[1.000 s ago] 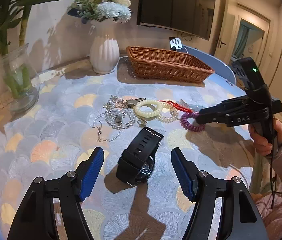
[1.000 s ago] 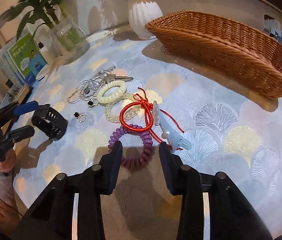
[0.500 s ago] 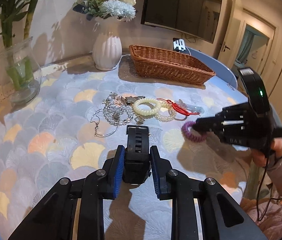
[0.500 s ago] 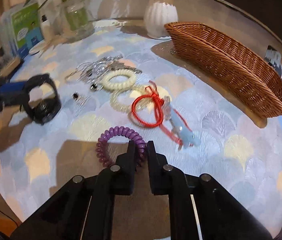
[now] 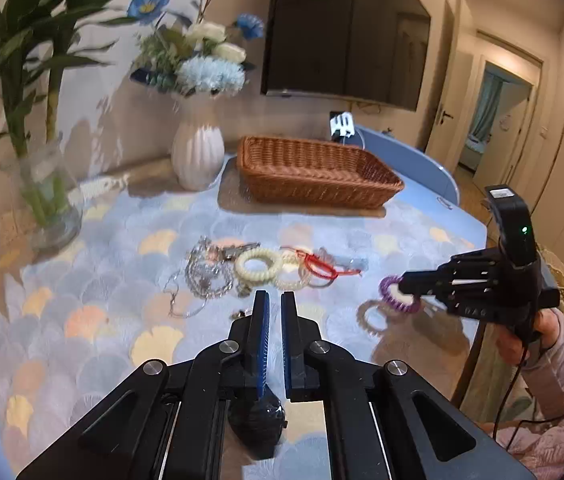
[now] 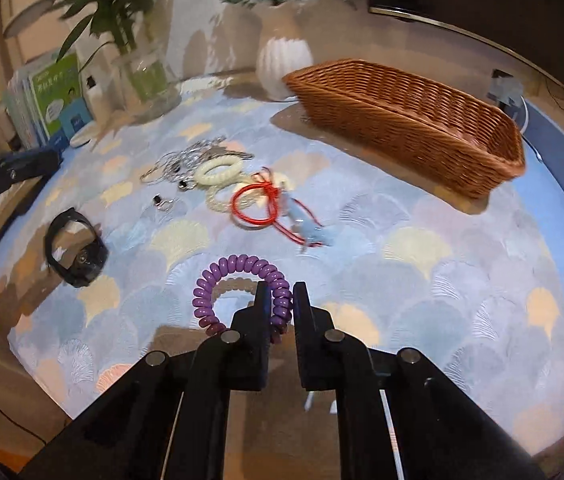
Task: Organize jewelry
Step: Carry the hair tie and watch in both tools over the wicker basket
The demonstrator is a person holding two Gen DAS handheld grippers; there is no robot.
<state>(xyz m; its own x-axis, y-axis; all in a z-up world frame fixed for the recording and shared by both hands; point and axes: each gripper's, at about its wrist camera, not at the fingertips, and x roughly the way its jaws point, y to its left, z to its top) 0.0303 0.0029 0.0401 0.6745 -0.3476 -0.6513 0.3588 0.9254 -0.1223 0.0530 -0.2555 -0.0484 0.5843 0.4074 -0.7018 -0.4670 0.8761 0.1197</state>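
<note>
Since the earlier frame we lifted both loads basketward: left hand-held gripper (image 5: 273,300) closing on the black watch (image 5: 257,416), right hand-held gripper (image 6: 281,290) pinching the purple coil bracelet (image 6: 242,288), wicker basket (image 6: 410,120) ahead.

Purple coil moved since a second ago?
Yes. Left wrist view: the purple coil has gone right, away from the red cord, and hangs pinched in the right gripper above its shadow.
</note>
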